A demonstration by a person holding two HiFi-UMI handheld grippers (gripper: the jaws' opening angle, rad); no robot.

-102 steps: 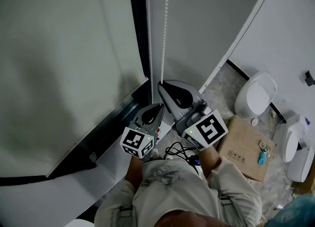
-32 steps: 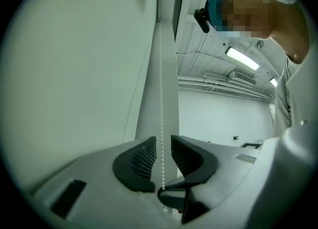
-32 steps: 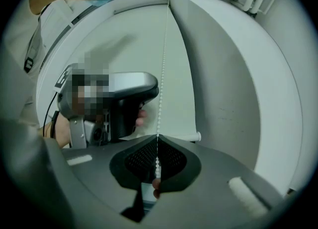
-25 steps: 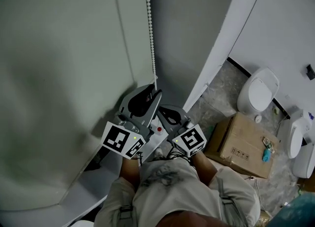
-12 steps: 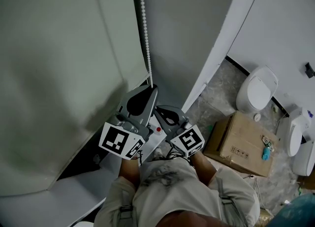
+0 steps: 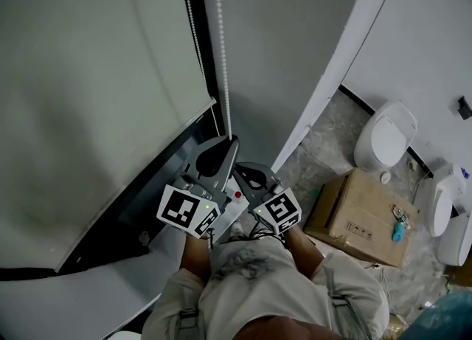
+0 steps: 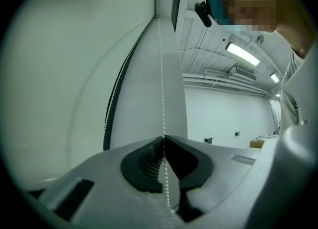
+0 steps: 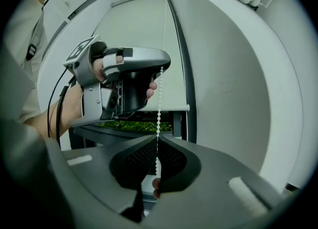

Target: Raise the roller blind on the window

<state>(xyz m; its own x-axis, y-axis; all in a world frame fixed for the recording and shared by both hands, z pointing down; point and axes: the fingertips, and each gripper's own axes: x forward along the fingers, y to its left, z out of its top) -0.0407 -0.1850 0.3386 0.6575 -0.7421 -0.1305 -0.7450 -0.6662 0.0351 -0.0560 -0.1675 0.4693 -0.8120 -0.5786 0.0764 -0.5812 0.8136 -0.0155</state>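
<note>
We have both tools on the chain (image 6: 222,58). The right gripper (image 8: 157,136) is nearest us and lowest, its jaws pressed together on the beads, which run up through its tips. Just above it the left gripper (image 6: 230,141) is also clamped shut, with the chain (image 7: 161,74) pinched at its tips and running straight up and away from them. In the right gripper view the left gripper (image 8: 124,81) sits on the same strand, a little up the chain (image 8: 160,104).

We judge this stacked hold to be a hand-over-hand pull. One tool keeps the strand taut while the other can be let go and moved up for a fresh grip, so the blind does not slip back.

Beyond the left gripper (image 7: 164,136), and to its left, the chain's other run (image 7: 112,104) hangs along the dark frame. Further left and above is the blind (image 6: 96,110), a pale, plain sheet, smooth and flat. Its bottom bar (image 8: 164,107) sits part of the way up, above the left gripper's tips in that view. Under the bar there is an open strip of window (image 8: 131,125) showing green outside. Most of the pane is covered, so we judge that plenty of pulling remains.
</note>
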